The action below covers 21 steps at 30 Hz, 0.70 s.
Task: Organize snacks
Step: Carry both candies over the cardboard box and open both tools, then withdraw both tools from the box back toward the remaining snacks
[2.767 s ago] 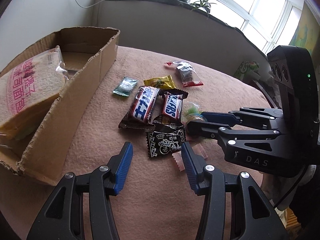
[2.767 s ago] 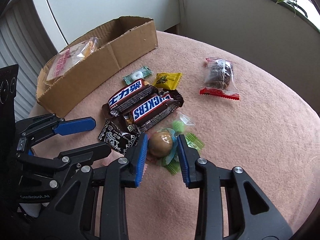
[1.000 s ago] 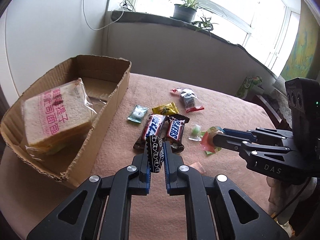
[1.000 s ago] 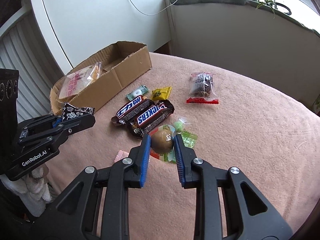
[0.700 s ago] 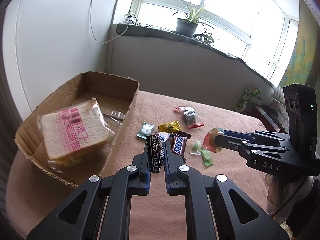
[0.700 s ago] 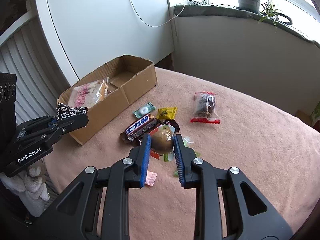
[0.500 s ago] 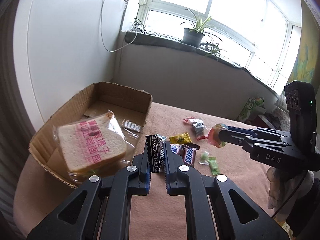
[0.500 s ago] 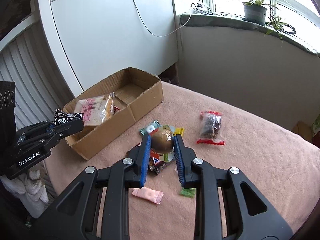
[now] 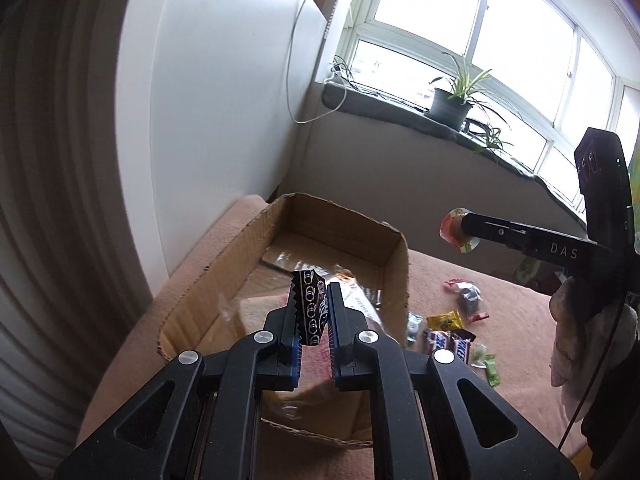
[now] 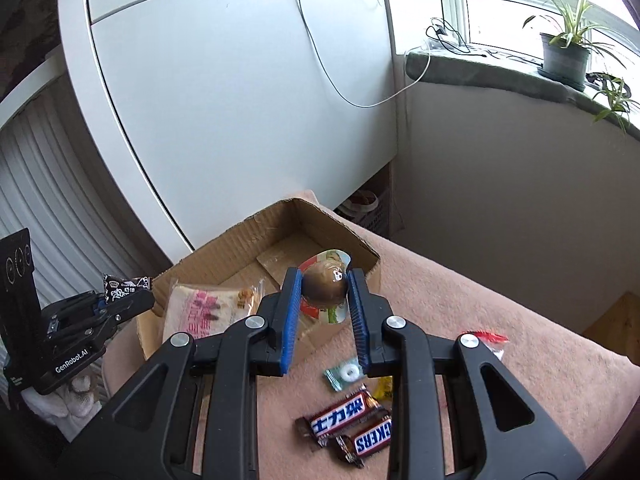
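My left gripper [image 9: 313,312] is shut on a black patterned candy packet [image 9: 311,307], held in the air over the cardboard box [image 9: 394,272]. My right gripper [image 10: 323,289] is shut on a brown egg-shaped snack in a clear wrapper [image 10: 324,289], raised above the box's [image 10: 224,248] right wall. The box holds a bagged bread slice [image 10: 200,310]. In the left wrist view the right gripper [image 9: 460,230] hangs to the right of the box with its wrapped snack [image 9: 454,227]. In the right wrist view the left gripper [image 10: 124,292] sits at the box's left end.
Loose snacks lie on the pink tablecloth [image 10: 500,320]: two Snickers bars [image 10: 348,426], a green mint packet [image 10: 345,374], a yellow candy [image 9: 444,319], a red-edged clear packet [image 9: 466,294], green candies [image 9: 490,368]. A white cabinet [image 10: 240,100] and a plant sill [image 9: 452,120] stand behind.
Both grippers closed on their snacks, lifted them off the table and carried them left toward the box. The box now lies beneath the left gripper; the snack pile has dropped back to the right.
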Each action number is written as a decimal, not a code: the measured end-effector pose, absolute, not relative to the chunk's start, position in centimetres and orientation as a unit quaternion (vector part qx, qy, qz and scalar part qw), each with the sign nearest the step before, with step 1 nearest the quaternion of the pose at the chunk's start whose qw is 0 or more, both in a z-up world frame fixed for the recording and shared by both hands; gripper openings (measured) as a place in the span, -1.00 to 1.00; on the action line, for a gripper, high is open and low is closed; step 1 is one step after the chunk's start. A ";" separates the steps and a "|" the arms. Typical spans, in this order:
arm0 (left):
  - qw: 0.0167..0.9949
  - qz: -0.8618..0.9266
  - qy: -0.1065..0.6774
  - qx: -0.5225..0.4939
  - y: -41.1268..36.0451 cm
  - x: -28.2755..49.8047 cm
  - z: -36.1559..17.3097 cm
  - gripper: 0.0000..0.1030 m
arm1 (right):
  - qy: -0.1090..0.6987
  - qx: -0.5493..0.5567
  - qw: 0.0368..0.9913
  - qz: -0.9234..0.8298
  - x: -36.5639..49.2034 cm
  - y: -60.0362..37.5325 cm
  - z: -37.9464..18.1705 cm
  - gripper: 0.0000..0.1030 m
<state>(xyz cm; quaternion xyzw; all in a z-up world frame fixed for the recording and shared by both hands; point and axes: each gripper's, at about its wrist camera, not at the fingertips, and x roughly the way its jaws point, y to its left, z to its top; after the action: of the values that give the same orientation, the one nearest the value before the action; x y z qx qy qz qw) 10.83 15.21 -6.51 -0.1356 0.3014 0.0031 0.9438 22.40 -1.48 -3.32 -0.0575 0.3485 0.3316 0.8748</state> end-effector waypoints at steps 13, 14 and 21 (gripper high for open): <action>0.938 0.031 0.310 -0.153 18.8 12.0 -7.7 -0.82 | 0.382 -0.051 0.850 0.360 26.4 4.9 -5.2 -0.52; 0.937 0.030 0.312 -0.154 18.9 12.2 -7.8 -0.82 | 0.386 -0.049 0.847 0.362 26.5 5.2 -5.4 -0.52; 0.934 0.026 0.314 -0.169 19.1 12.8 -7.9 -0.47 | 0.381 -0.043 0.854 0.353 26.9 5.4 -5.4 0.46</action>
<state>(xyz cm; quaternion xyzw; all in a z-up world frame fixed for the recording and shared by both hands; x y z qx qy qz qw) 12.83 19.07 -7.90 -0.1686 0.3140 0.0259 0.9340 26.87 5.43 -5.35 -0.0434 0.3810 0.3528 0.8535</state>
